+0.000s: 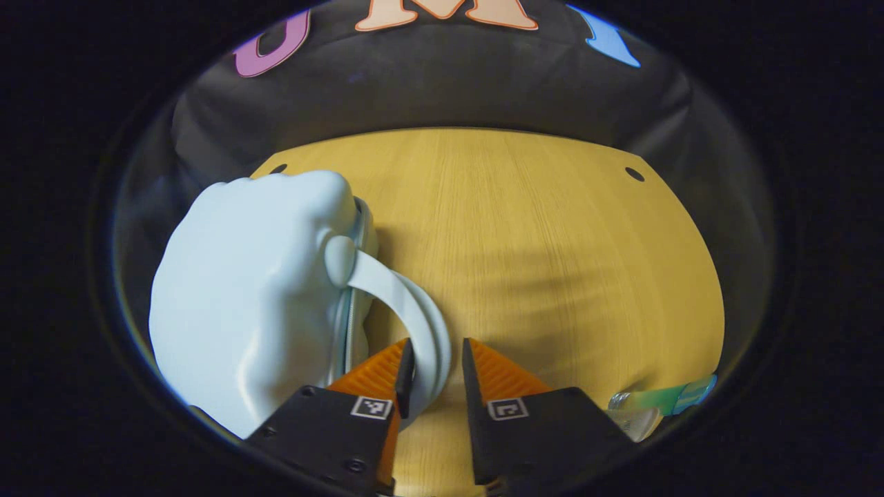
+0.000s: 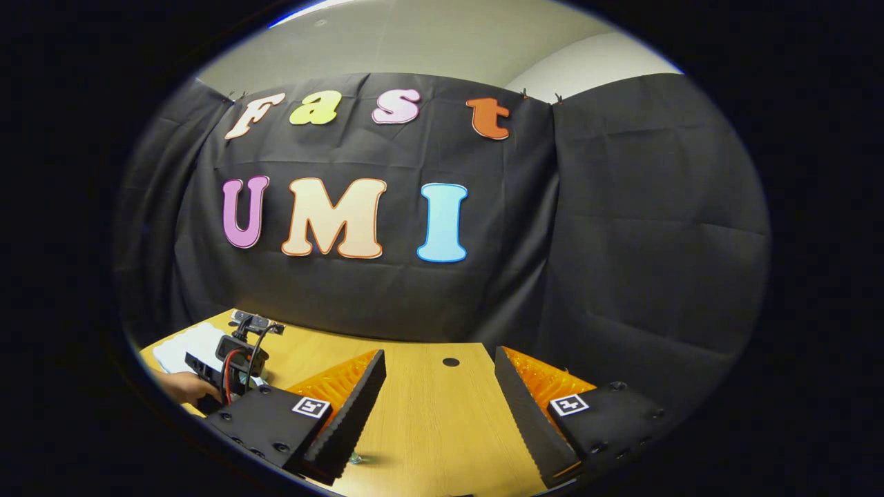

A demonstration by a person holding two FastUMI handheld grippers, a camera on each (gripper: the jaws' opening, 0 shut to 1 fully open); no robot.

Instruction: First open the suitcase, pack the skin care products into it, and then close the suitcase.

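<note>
In the left gripper view the pale blue suitcase (image 1: 248,297) lies on the table (image 1: 552,262) at left, its near end cut off, and the left gripper (image 1: 436,366) has its narrowly parted fingers either side of the curved handle (image 1: 407,304); whether both press on it is hard to tell. A tube (image 1: 663,400) lies at right, partly hidden behind a finger. In the right gripper view the right gripper (image 2: 438,407) hangs wide open and empty over the table, with the other gripper (image 2: 231,362) and a hand (image 2: 183,386) far left by the suitcase

left gripper view: close, down onto table (image 1: 552,262) | right gripper view: level, toward booth wall (image 2: 621,241)
</note>
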